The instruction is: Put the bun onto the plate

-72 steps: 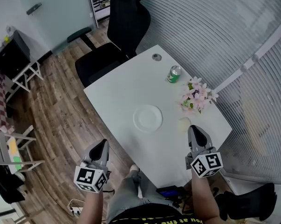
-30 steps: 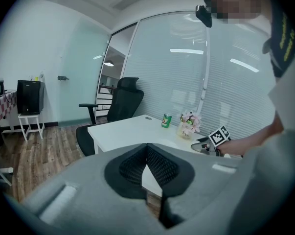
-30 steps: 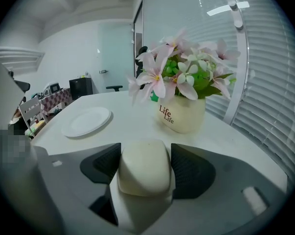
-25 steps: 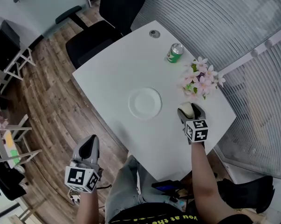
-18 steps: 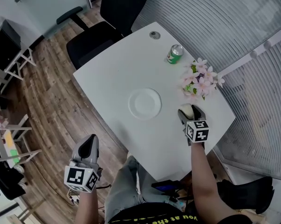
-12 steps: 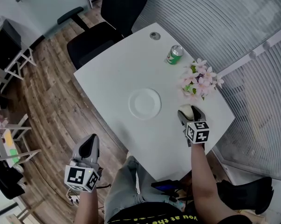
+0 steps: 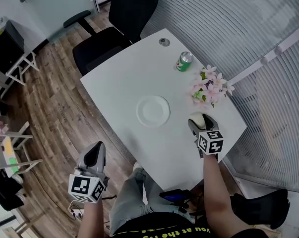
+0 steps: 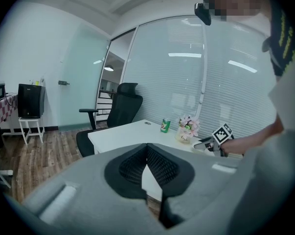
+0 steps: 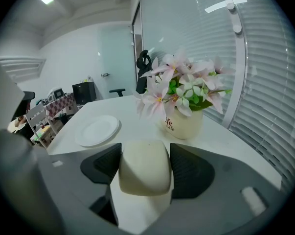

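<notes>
A pale, squarish bun (image 9: 143,173) sits between the black pads of my right gripper (image 9: 144,170), which is shut on it. In the head view this gripper (image 7: 197,120) is over the table's right part, with the bun (image 7: 197,117) showing at its tips, just below the flowers. I cannot tell if the bun touches the table. The white plate (image 7: 153,110) lies empty at the table's middle, left of the bun; the right gripper view shows the plate (image 9: 97,130) ahead at the left. My left gripper (image 7: 94,152) hangs off the table over the floor, its jaws (image 8: 147,164) shut on nothing.
A white pot of pink flowers (image 7: 207,90) stands close beyond the bun, and a green can (image 7: 184,62) farther back. A black office chair (image 7: 120,24) is at the far side of the white table (image 7: 114,83). Window blinds run along the right.
My right gripper has gone forward from the near edge to the bun and shut on it. Over the last second it has held still. The left gripper stays low at the left.
</notes>
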